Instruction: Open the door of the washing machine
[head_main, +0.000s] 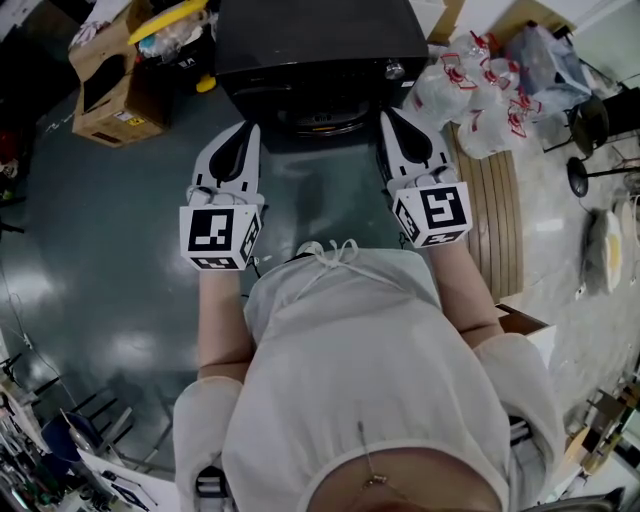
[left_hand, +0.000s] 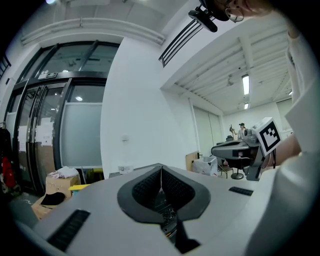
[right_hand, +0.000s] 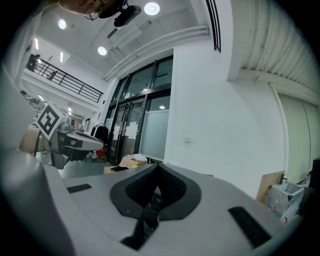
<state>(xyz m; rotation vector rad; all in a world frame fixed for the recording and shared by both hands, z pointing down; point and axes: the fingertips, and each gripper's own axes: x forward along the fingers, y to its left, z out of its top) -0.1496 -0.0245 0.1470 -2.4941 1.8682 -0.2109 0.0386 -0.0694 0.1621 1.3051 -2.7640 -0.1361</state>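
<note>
1. While you stand facing the black washing machine (head_main: 320, 45), it sits on the dark floor (head_main: 100, 230) straight ahead of you, at the top middle of the head view. Its round, chrome-rimmed door (head_main: 322, 122) is on the side towards you and lies flat against the front.
2. Your left gripper (head_main: 247, 130) is held out roughly level. In the head view its tip lies just beside the machine's front left corner.
3. Seen in the left gripper view, its fingers (left_hand: 144, 187) are pressed together, with only a thin seam where the dark pads meet and nothing caught between them.
4. Your right gripper (head_main: 388, 118) mirrors it, with its tip beside the machine's front right corner. In the head view the door sits between the two tips.
5. Seen in the right gripper view, the right fingers (right_hand: 172, 187) are also closed tight on each other and hold nothing.
6. Both gripper views look out over the closed tips at a white wall and glass doors, and each catches the other gripper off to one side.
7. On the floor, an open cardboard box (head_main: 105, 95) stands left of the machine, white plastic bags (head_main: 470, 95) with red print are heaped to its right, and a slatted wooden board (head_main: 495, 215) lies beside your right forearm.
</note>
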